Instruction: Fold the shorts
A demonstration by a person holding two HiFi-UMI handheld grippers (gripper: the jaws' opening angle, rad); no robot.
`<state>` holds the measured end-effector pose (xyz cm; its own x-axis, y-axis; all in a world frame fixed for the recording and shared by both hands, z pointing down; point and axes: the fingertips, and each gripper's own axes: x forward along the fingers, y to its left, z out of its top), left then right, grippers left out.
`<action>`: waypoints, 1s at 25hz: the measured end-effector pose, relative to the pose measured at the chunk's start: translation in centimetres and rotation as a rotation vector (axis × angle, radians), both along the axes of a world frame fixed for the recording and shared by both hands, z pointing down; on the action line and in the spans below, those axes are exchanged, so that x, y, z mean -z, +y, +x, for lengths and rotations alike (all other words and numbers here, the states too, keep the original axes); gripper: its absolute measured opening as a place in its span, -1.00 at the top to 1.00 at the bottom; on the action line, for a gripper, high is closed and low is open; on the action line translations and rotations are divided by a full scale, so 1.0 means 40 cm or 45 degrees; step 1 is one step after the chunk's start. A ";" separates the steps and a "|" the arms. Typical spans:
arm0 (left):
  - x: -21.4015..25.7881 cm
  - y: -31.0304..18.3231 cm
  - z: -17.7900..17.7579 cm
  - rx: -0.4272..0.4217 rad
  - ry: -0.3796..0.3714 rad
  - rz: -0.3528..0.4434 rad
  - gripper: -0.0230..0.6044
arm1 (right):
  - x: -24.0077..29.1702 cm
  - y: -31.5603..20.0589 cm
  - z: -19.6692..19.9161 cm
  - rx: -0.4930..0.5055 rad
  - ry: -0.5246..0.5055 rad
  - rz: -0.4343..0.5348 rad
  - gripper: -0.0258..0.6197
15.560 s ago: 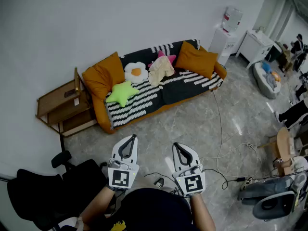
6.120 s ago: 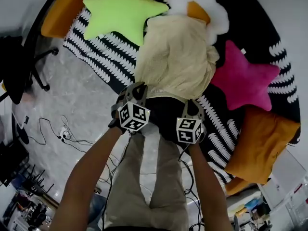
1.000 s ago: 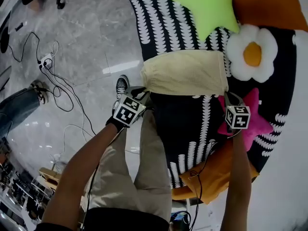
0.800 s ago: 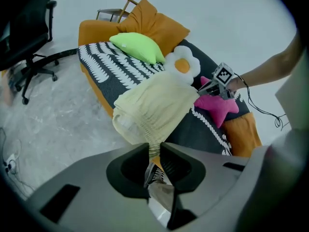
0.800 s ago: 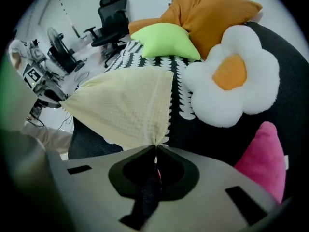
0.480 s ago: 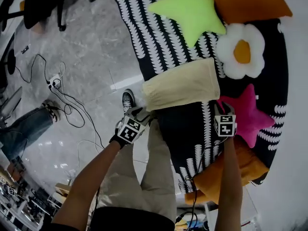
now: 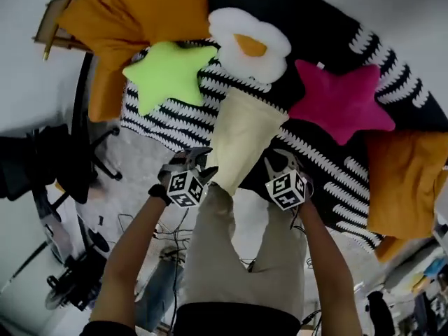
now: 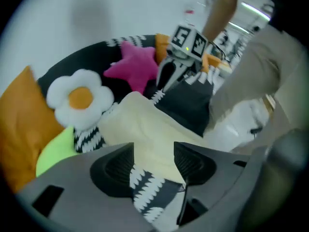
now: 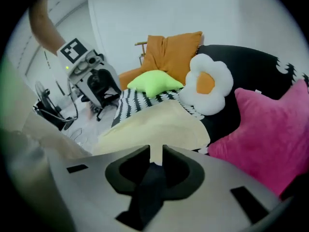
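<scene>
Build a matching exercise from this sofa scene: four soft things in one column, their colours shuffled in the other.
Things:
1. shorts
2. left star cushion
3. right star cushion
4. flower cushion

Colours:
a. pink
b. white with an orange centre
c. cream
d. lime green

Pairs: 1-c, 2-d, 3-a, 4-b

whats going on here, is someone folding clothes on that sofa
A person is folding cream shorts on a striped sofa, with a handheld gripper in each hand. The shorts lie folded into a narrow strip below the egg-shaped cushion. The left gripper has just been opening its jaws; they stand apart over the shorts' near end and press on nothing. The right gripper has just been closing a little; its jaws are almost together, with nothing gripped.
</scene>
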<state>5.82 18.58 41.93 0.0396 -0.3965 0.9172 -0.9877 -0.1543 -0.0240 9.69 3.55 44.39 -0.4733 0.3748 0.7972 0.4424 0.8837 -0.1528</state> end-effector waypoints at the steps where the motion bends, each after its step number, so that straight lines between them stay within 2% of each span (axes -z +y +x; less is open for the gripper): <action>1: -0.019 -0.027 -0.022 -0.209 -0.018 -0.023 0.08 | 0.011 0.014 -0.012 -0.063 -0.047 -0.013 0.70; 2: -0.043 -0.051 -0.039 -0.397 -0.022 -0.034 0.08 | 0.021 0.024 -0.028 -0.132 -0.098 -0.018 0.87; 4: -0.104 -0.094 -0.054 -0.694 -0.013 -0.030 0.02 | 0.014 0.037 -0.066 -0.240 -0.156 -0.018 0.87; 5: -0.142 -0.112 -0.062 -0.787 -0.016 -0.018 -0.03 | -0.008 0.041 -0.089 -0.268 -0.159 -0.006 0.87; 6: -0.181 -0.133 -0.078 -0.835 -0.022 0.000 -0.09 | -0.040 0.038 -0.116 -0.285 -0.154 0.023 0.87; 9: -0.291 -0.192 -0.164 -0.884 -0.032 0.042 -0.15 | -0.151 -0.025 -0.192 -0.377 -0.087 0.177 0.87; 13: -0.387 -0.141 -0.258 -1.166 -0.043 0.000 -0.14 | -0.309 -0.115 -0.181 -0.464 0.260 0.412 0.87; 14: -0.392 -0.137 -0.259 -1.185 -0.029 0.018 -0.14 | -0.326 -0.124 -0.170 -0.479 0.306 0.422 0.87; 16: -0.376 -0.154 -0.244 -1.158 -0.021 0.073 -0.16 | -0.310 -0.135 -0.158 -0.519 0.286 0.421 0.87; 19: -0.302 -0.164 -0.224 -1.077 -0.046 0.158 -0.24 | -0.208 -0.104 -0.155 -0.533 0.094 0.392 0.86; 21: -0.254 -0.124 -0.188 -1.035 -0.011 0.173 -0.24 | -0.153 -0.016 -0.124 -0.423 -0.003 0.332 0.86; 22: -0.243 -0.095 -0.160 -1.034 0.019 0.161 -0.24 | -0.144 0.043 -0.095 -0.333 -0.014 0.303 0.71; 23: -0.243 -0.063 -0.131 -1.047 0.043 0.136 -0.24 | -0.149 0.102 -0.066 -0.232 -0.006 0.287 0.32; 24: -0.256 -0.031 -0.107 -1.071 0.050 0.101 -0.26 | -0.163 0.153 -0.043 -0.132 0.012 0.293 0.06; 25: -0.278 -0.004 -0.092 -1.092 0.038 0.061 -0.27 | -0.184 0.190 -0.027 -0.049 0.033 0.313 0.05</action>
<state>2.15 18.44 53.05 0.3671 -0.2563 0.8942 -0.5301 -0.8475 -0.0253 8.59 11.14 51.77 -0.4616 0.1502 0.8743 0.4063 0.9119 0.0578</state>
